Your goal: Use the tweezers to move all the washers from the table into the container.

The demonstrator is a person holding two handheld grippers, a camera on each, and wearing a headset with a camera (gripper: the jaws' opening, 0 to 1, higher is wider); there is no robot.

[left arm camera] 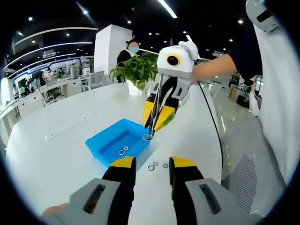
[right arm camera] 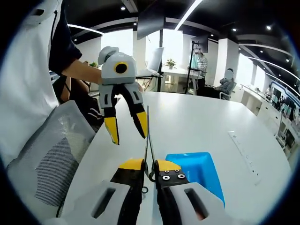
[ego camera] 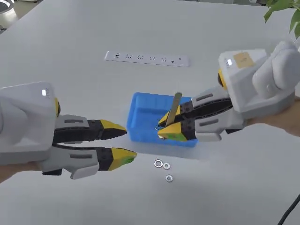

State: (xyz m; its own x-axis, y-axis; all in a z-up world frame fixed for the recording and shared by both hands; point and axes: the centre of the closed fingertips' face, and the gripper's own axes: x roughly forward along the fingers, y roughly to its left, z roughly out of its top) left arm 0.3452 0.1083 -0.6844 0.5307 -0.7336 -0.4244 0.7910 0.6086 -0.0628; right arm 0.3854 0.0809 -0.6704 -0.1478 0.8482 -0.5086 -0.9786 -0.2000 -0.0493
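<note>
Right gripper [ego camera: 164, 130]: pinching tweezers [ego camera: 176, 104] over container [ego camera: 140, 117].
Left gripper [ego camera: 127, 143]: spread, empty.
Left gripper view: we note washers [left arm camera: 123, 151] inside container.

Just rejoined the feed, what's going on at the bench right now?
The right gripper is shut on the tweezers, whose tips appear to hold a washer at the blue container rim. Two washers already lie inside it; three washers sit on the table beside it. The left gripper hovers nearby, jaws open, holding nothing.
</note>
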